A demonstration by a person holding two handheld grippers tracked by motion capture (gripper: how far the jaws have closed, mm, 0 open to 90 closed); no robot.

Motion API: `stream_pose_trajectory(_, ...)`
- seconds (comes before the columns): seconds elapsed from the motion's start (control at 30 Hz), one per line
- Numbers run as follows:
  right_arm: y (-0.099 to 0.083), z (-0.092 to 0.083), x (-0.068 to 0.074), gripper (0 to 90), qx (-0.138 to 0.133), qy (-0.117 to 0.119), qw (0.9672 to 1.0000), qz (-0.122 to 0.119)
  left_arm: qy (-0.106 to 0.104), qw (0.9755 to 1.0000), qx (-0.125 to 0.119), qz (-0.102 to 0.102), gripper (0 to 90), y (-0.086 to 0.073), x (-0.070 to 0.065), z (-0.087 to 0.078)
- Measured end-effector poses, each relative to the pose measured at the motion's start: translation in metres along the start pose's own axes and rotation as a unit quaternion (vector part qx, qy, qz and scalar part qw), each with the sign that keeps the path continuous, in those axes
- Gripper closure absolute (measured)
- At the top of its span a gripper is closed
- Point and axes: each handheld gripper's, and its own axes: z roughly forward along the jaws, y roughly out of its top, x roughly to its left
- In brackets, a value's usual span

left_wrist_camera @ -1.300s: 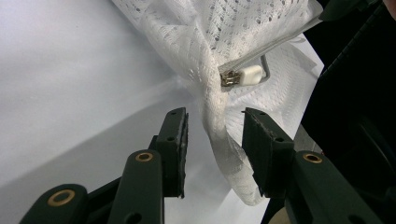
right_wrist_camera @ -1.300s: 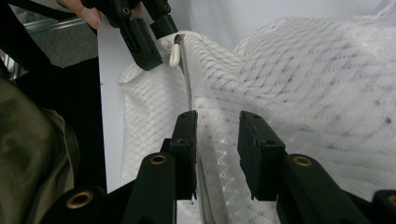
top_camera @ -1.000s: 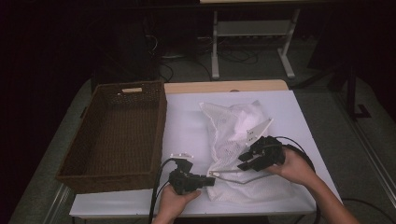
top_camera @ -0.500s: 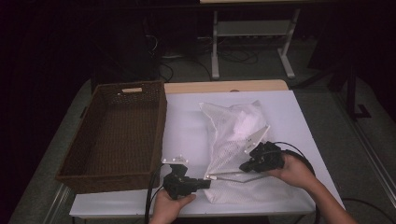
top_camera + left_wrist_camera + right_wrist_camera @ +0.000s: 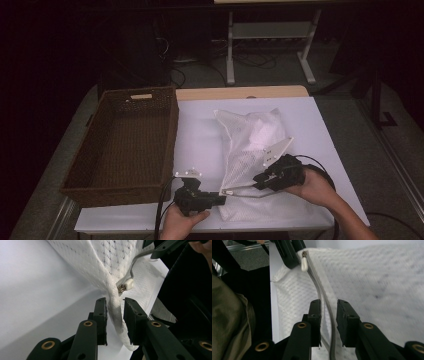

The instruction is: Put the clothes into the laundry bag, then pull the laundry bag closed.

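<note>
White tabletop (image 5: 200, 125) carries an empty wicker basket (image 5: 125, 140) at the left and the mesh laundry bag (image 5: 252, 150) beside it. Both grippers' jaws have just been opening: left gripper (image 5: 115, 308) straddles the bag's bunched corner by the zipper pull (image 5: 125, 285), seemingly slack; right gripper (image 5: 329, 308) straddles the zipper tape (image 5: 329, 315) without pressing. They are probably regripping to unzip.

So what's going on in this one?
A person works a white mesh laundry bag on the white table with two handheld grippers. The left gripper straddles the bag's bunched corner by the zipper pull; the right gripper straddles the grey zipper. Both have just opened slightly. A brown wicker basket sits left.
</note>
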Motion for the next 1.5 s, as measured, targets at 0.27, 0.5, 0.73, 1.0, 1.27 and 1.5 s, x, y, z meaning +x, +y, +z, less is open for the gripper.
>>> stream_pose_trajectory(0.27, 0.013, 0.007, 0.006, 68.8, -0.004, 0.001, 0.9999, -0.016, -0.001, 1.0000, 0.008, 0.002, 71.9, -0.005, -0.002, 0.002)
stream_pose_trajectory(0.5, 0.017, 0.010, 0.008, 66.3, -0.006, 0.003, 0.9998, -0.019, 0.003, 1.0000, 0.004, -0.001, 68.3, -0.004, -0.002, 0.000)
stream_pose_trajectory(0.73, 0.023, 0.019, 0.017, 62.4, -0.003, 0.001, 0.9994, -0.035, 0.003, 1.0000, 0.004, -0.002, 66.8, -0.004, -0.004, 0.002)
stream_pose_trajectory(1.0, 0.033, 0.039, 0.027, 61.5, -0.006, 0.010, 0.9981, -0.061, 0.002, 1.0000, -0.001, 0.008, 84.1, -0.002, -0.004, -0.002)
stream_pose_trajectory(1.27, 0.038, 0.049, 0.029, 66.8, -0.012, 0.002, 0.9971, -0.076, -0.009, 0.9999, -0.007, 0.006, 86.9, -0.002, -0.003, -0.004)
stream_pose_trajectory(1.5, 0.044, 0.051, 0.031, 78.4, -0.017, -0.006, 0.9961, -0.087, -0.016, 0.9998, -0.012, 0.000, 86.9, -0.003, -0.002, -0.006)
